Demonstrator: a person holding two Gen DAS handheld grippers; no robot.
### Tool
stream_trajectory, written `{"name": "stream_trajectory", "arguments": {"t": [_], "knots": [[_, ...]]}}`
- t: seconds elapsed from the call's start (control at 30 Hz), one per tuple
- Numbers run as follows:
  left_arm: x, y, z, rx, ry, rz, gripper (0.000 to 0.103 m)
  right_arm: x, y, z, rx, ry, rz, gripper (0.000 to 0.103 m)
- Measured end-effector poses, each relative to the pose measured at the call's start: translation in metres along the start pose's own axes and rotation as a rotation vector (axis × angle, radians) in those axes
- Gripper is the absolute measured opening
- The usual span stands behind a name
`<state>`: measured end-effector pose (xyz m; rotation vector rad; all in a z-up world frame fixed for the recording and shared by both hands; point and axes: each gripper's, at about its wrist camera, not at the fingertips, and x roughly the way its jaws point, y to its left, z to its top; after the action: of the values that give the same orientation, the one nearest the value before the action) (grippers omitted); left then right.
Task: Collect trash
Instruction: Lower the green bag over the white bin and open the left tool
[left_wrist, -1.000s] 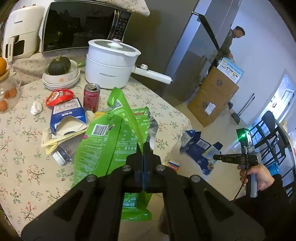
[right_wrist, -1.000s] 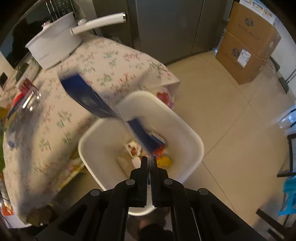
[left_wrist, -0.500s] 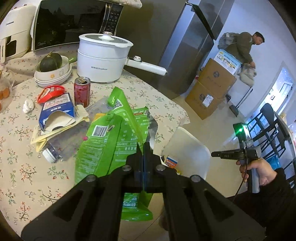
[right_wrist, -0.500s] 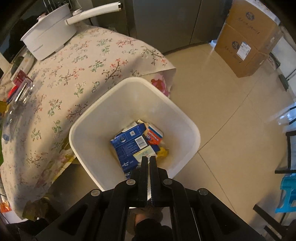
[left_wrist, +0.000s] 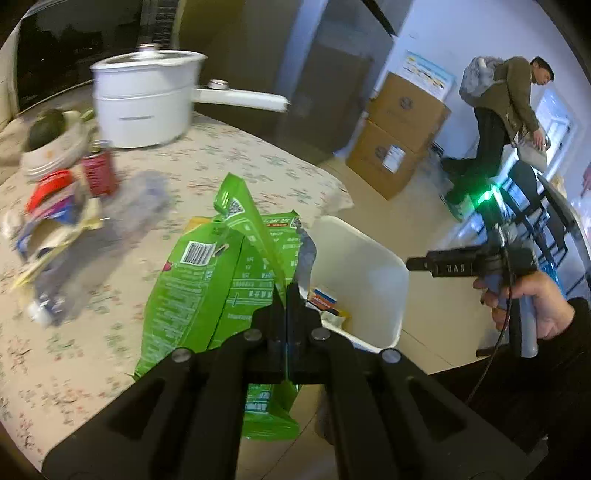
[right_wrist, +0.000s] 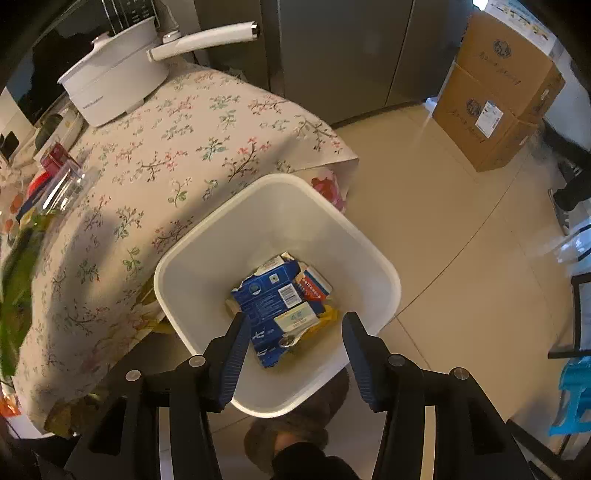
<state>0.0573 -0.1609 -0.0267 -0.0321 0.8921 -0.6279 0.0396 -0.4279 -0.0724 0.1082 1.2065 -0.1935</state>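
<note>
We hold the green snack bag (left_wrist: 221, 280) pinched in the left claw (left_wrist: 287, 295), beside the white bin (left_wrist: 364, 266). The right claw (right_wrist: 291, 332) has just opened, empty, above the bin. Carry the bag fully over the rim before releasing.

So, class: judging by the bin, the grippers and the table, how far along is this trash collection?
Done: a blue carton lies in the white bin. In hand: the left gripper pinches a green bag; the right gripper is open, empty. Left: the red can and wrappers on the table.
</note>
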Motion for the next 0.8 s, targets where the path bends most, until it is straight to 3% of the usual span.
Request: {"name": "stream_trajectory", "arguments": {"t": [0.1, 0.37, 0.8], "knots": [[0.024, -0.025, 0.006, 0.056, 0.02, -0.025, 0.0, -0.009, -0.011, -0.001, 0.014, -0.026, 0.001, 0.055], [0.092, -0.072, 0.018, 0.082, 0.097, -0.143, 0.0, -0.027, -0.041, -0.012, 0.039, -0.064, -0.032, 0.059], [0.146, -0.089, 0.01, 0.061, 0.167, -0.232, 0.001, -0.021, -0.081, -0.032, 0.1, -0.031, -0.072, 0.059]]}}
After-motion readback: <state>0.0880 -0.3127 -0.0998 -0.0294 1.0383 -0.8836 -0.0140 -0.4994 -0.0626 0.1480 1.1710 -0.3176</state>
